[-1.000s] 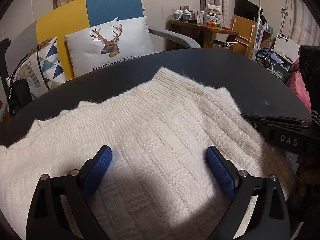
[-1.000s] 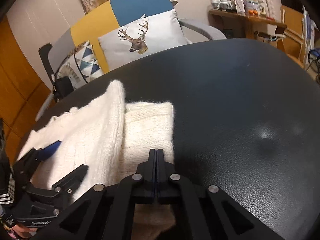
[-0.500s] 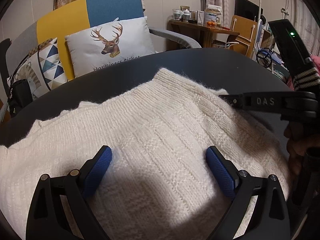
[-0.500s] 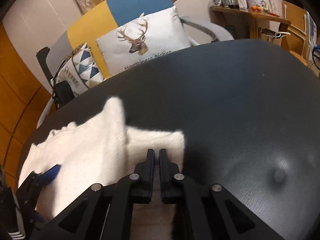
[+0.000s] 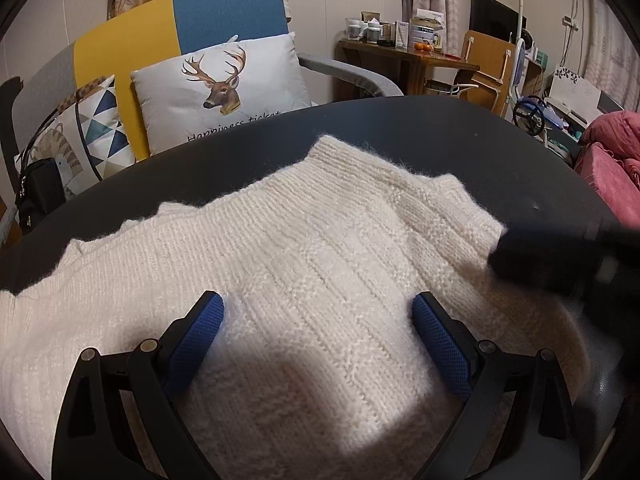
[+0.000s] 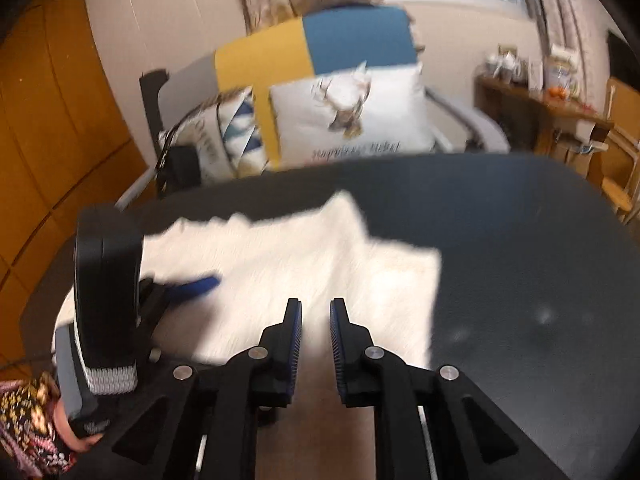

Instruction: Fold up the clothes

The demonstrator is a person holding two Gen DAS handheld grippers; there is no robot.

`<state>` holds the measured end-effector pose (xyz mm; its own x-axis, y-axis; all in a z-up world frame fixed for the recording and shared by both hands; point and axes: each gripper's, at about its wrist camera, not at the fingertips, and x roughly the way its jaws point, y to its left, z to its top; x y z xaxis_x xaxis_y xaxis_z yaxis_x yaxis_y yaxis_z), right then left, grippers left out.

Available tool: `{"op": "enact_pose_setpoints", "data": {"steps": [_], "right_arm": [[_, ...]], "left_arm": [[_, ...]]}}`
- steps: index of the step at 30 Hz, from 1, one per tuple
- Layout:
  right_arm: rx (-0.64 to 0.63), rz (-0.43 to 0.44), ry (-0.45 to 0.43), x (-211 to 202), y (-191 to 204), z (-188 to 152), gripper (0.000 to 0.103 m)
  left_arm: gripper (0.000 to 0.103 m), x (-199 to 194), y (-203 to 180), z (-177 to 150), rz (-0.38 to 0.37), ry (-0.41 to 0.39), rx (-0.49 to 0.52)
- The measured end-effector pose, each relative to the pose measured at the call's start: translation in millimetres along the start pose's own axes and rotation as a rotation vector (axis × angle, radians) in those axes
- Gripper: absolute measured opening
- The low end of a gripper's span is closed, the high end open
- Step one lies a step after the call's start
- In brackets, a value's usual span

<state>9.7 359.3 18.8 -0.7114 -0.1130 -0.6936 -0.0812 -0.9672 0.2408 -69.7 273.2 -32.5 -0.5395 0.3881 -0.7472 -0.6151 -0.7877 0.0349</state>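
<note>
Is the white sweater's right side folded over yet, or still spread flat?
Folded over: the sweater shows a layer lying over its right part, with a straight edge on the table.

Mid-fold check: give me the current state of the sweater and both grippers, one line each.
white sweater: flat on the dark table, right part folded over the body.
left gripper: wide open just above the sweater, gripping nothing.
right gripper: jaws just opening, narrow gap, nothing between them, clear of the knit.
</note>
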Motion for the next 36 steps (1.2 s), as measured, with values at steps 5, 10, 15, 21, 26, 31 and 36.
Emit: {"op": "enact_pose_setpoints", "data": {"steps": [5, 10, 15, 21, 26, 31, 36], "right_arm": [[0.186, 0.007, 0.056, 24, -34, -28, 0.011], [0.301, 0.077, 0.020, 29, -55, -42, 0.007], [0.239, 0.018, 0.033, 36, -44, -39, 0.006], [0.215, -0.018, 0.032, 31, -39, -38, 0.006], [0.223, -0.086, 0.049, 26, -28, -33, 0.010], [0.097, 0.017, -0.103, -9, 43, -14, 0.016], [-0.106, 0.193, 0.008, 20, 126, -3, 0.016]], "left_arm": [[0.098, -2, -4, 1, 0.034, -0.003, 0.027], [0.098, -17, 5, -2, 0.002, -0.012, 0.003], [0.098, -63, 32, -22, 0.037, -0.087, -0.065], [0.098, -127, 107, -63, 0.126, -0.161, -0.242], [0.098, -174, 176, -110, 0.259, -0.191, -0.403], [0.098, -204, 233, -165, 0.275, -0.195, -0.616], [0.098, -203, 247, -188, 0.233, -0.154, -0.638]]}}
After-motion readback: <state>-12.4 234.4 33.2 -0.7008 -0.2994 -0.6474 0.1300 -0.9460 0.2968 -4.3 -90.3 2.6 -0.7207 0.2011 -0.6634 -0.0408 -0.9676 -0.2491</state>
